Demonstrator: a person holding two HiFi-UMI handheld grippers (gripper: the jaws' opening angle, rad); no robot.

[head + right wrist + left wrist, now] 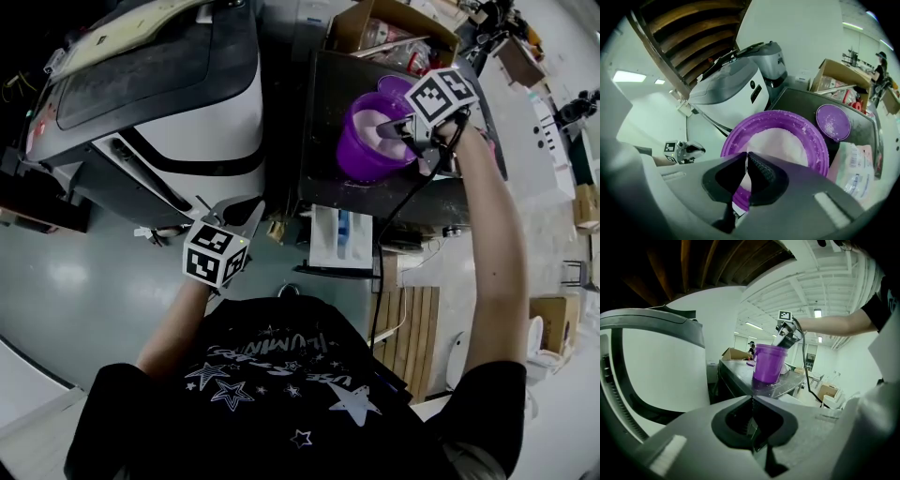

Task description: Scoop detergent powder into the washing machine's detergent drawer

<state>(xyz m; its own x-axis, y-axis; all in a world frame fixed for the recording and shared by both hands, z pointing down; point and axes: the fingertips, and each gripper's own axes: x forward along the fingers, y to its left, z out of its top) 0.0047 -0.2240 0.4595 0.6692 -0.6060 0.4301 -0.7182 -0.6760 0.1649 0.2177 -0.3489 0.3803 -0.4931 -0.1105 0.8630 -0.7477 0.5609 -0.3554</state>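
Observation:
A purple tub (367, 141) filled with white detergent powder (780, 140) stands on a dark top (323, 169). My right gripper (386, 128) hangs just over the tub's rim (747, 154), jaws shut, and I see nothing between them. A white drawer with a blue part (342, 239) sticks out below the dark top's front edge. My left gripper (249, 206) is lower and to the left, away from the tub (767, 363). Its jaws are shut and empty (751, 400), pointing toward the tub.
The tub's purple lid (833, 122) lies on the top behind it, next to a plastic packet (855, 164). A cardboard box (394, 28) stands at the back. A white and grey washing machine (169, 94) stands left. A black cable (403, 206) hangs from my right gripper.

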